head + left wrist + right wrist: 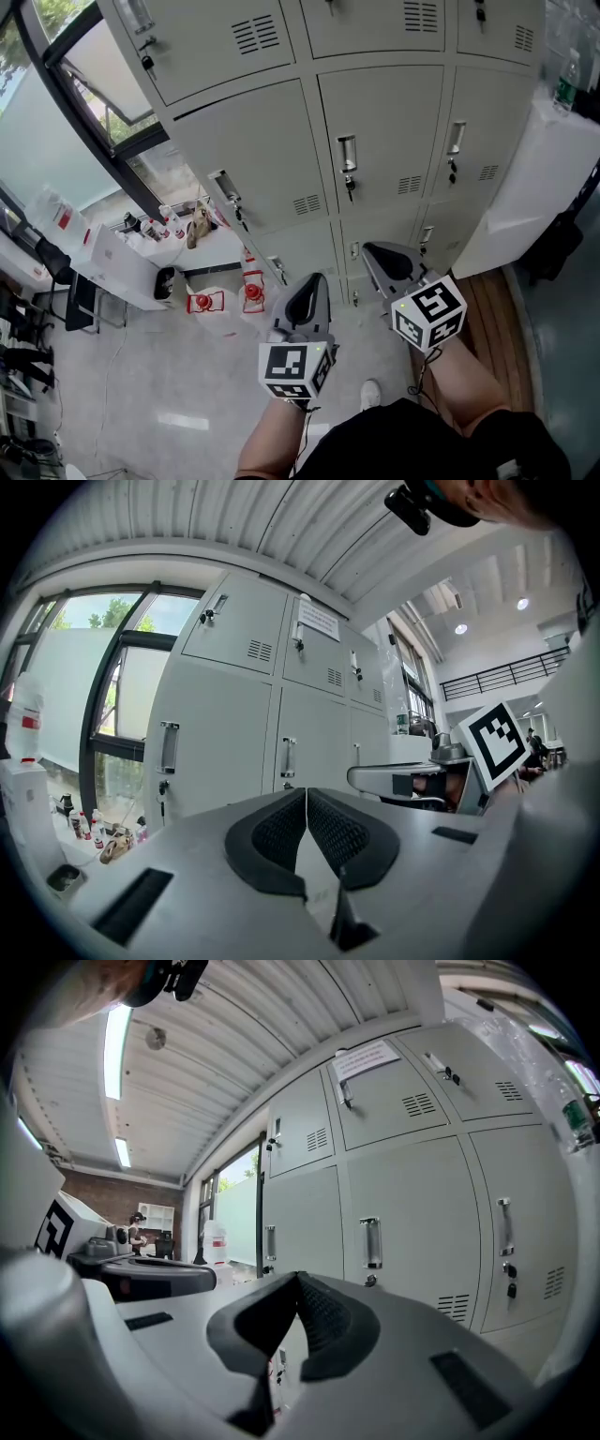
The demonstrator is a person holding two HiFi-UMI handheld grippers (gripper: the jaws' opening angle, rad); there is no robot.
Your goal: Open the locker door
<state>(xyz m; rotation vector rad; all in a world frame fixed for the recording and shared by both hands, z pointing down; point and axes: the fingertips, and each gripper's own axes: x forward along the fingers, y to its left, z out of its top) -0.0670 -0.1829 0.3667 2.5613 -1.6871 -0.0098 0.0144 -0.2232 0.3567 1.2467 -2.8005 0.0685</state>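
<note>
A bank of grey lockers (pixel 375 112) stands ahead with every door closed. The middle-row doors carry upright metal handles (pixel 348 155), (pixel 456 139) with keys hanging below them. My left gripper (pixel 313 281) is shut with nothing between its pads and is well short of the lockers. My right gripper (pixel 372 249), also shut and empty, points at the lower doors beside it. In the left gripper view the left gripper (pixel 307 795) faces a door handle (pixel 170 747) some way off. The right gripper (pixel 298 1281) faces another handle (pixel 371 1242) at a distance.
A large window (pixel 84 84) runs along the left wall. Below it are white boxes (pixel 122 267) and red-and-white items (pixel 202 302) on the floor. A white cabinet (pixel 534 187) with a bottle (pixel 565 82) stands at the right. A distant person (pixel 138 1230) stands in the room.
</note>
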